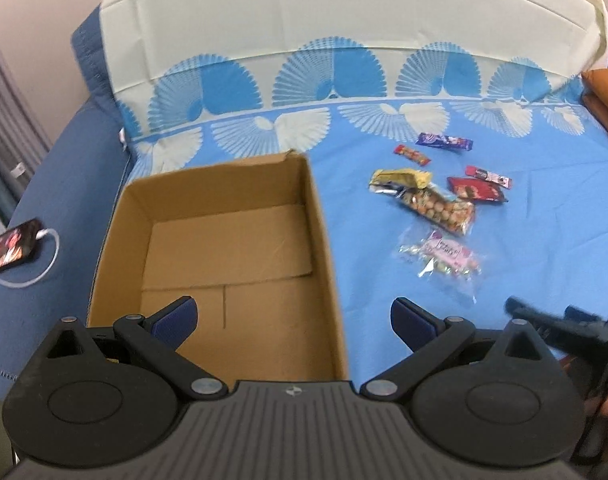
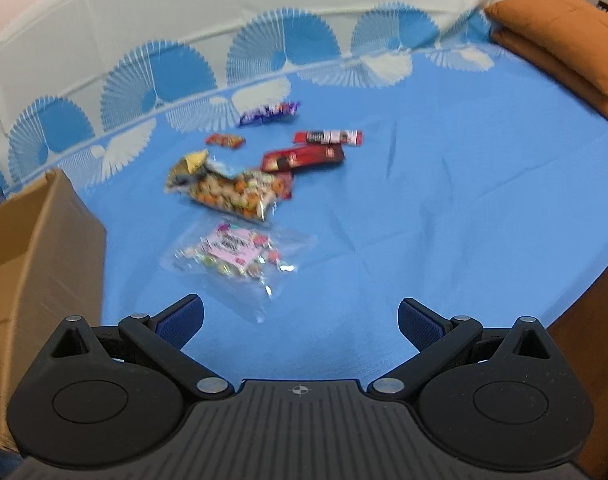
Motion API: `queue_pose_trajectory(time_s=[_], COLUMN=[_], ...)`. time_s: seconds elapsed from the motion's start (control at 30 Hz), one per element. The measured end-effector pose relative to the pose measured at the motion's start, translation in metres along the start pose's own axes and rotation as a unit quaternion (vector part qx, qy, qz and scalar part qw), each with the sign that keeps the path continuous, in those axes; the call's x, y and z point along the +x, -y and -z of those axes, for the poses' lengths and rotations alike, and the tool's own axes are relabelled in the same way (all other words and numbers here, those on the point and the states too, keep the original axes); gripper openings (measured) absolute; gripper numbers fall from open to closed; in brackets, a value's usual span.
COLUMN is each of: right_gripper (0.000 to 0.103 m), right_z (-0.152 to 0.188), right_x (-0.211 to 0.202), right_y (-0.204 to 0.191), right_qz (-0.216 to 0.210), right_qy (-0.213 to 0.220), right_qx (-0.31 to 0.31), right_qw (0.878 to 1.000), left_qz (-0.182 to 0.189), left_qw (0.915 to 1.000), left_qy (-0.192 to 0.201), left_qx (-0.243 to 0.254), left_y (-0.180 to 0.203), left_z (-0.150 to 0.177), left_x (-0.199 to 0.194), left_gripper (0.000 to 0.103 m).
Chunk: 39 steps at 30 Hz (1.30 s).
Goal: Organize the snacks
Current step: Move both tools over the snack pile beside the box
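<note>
An empty cardboard box (image 1: pixel 232 236) stands open on the blue cloth, under and ahead of my left gripper (image 1: pixel 292 316), which is open and holds nothing. Right of the box lie several snacks: a clear candy bag (image 1: pixel 444 258), a nut bag (image 1: pixel 440 208), a yellow packet (image 1: pixel 400 180), a red packet (image 1: pixel 478 190) and a purple bar (image 1: pixel 444 142). My right gripper (image 2: pixel 300 318) is open above bare cloth, just short of the clear candy bag (image 2: pixel 236 256). Beyond it lie the nut bag (image 2: pixel 236 196), the red packet (image 2: pixel 304 158) and the purple bar (image 2: pixel 270 114). The box's wall (image 2: pixel 44 248) shows at the left.
A phone (image 1: pixel 10 250) on a white cable lies on the blue surface left of the box. Orange cushions (image 2: pixel 564 36) sit at the far right. The cream backrest cover (image 1: pixel 344 12) rises behind the snacks. Brown wood (image 2: pixel 584 360) borders the cloth at right.
</note>
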State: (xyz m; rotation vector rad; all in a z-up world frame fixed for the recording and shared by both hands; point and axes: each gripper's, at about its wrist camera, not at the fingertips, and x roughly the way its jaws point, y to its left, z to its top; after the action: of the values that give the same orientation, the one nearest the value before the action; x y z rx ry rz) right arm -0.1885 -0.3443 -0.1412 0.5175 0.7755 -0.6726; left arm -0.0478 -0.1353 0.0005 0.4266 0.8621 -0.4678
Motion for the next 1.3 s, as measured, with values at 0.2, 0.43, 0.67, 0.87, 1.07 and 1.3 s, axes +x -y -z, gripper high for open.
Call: queue_pose_trajectory(time_s=[0.2,0.43,0.67,0.87,1.07,1.3], right_gripper=[0.103,0.103,0.103,0.103,0.103,0.095], right_z=[-0.003,-0.009,-0.013,-0.024,-0.043,-0.056], right_x=[0.031,0.068,0.099,0.108,0.143,0.172], right_y=[-0.004,-0.034,-0.051,-0.037,-0.057,-0.052], right_qz=[-0.025,-0.065,-0.061,-0.043,-0.046,-0.084], right_qy=[-0.029,-0.064,-0.069,-0.047,-0.061,-0.053], right_qx=[-0.022,-0.060,-0.067,-0.057,-0.146,-0.200], right_qw=[0.999,0.994,0.993,0.996,0.986,0.975], left_qz=[-0.003,-0.016,-0.028,-0.030,-0.028,0.031], left_qw=[0.9999,0.9998,0.9994,0.9990,0.9986,0.9966], left_qy=[0.008,0.004,-0.007,-0.026,-0.033,-0.076], left_qx=[0.011,0.013,0.017,0.023,0.030,-0.002], left_y=[0.023,0.033,0.044,0.059,0.072,0.085], left_z=[-0.024,-0.051,-0.068,-0.075,-0.087,-0.112], left_x=[0.015,0.040,0.067,0.096,0.117,0.165], left_gripper=[0.103,0.103,0.103,0.103,0.103,0.103])
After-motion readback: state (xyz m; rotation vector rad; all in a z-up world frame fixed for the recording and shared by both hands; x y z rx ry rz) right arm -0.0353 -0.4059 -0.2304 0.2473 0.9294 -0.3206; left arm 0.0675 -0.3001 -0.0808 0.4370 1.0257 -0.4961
